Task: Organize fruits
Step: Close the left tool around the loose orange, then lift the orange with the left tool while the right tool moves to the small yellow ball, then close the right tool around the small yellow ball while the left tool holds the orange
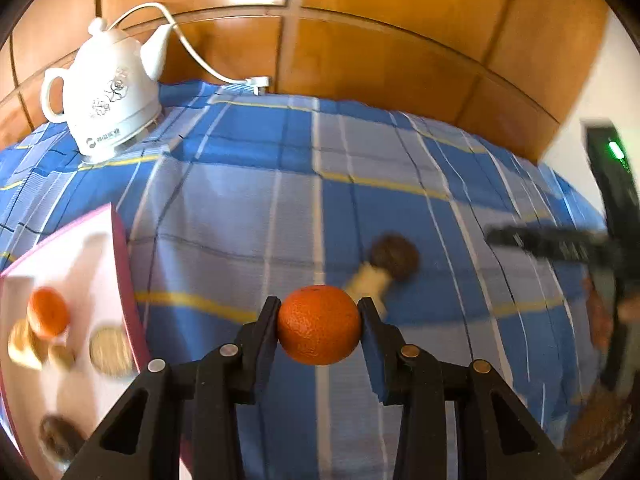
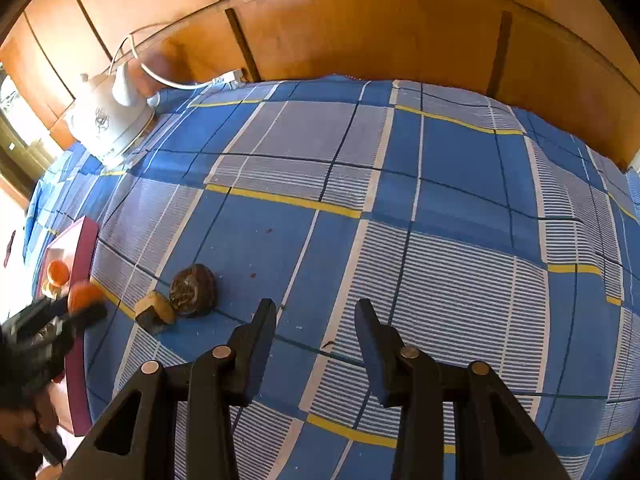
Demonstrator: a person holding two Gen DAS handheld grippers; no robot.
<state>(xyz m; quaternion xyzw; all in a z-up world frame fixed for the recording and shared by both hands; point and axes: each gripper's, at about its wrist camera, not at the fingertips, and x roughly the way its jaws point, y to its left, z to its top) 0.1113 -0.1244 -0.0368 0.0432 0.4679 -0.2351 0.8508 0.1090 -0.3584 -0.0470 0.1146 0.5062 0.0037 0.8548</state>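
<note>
My left gripper (image 1: 319, 306) is shut on an orange tangerine (image 1: 319, 325) and holds it above the blue checked cloth (image 1: 248, 184). To its left stands a pink-rimmed white box (image 1: 80, 240) with another tangerine (image 1: 48, 312) and several round pale and brown pieces inside. A dark brown round fruit (image 1: 394, 256) and a pale piece (image 1: 370, 282) lie on the cloth ahead. My right gripper (image 2: 316, 306) is open and empty over the cloth; the brown fruit (image 2: 193, 290) and the pale piece (image 2: 154, 310) lie to its left. The left gripper with the tangerine (image 2: 82, 296) shows at the far left by the box (image 2: 82, 280).
A white electric kettle (image 1: 108, 96) with its cord stands at the back left of the cloth, also in the right wrist view (image 2: 108, 120). Wooden panelling (image 1: 380, 40) runs behind the table. The other gripper's dark body (image 1: 560, 240) shows at the right.
</note>
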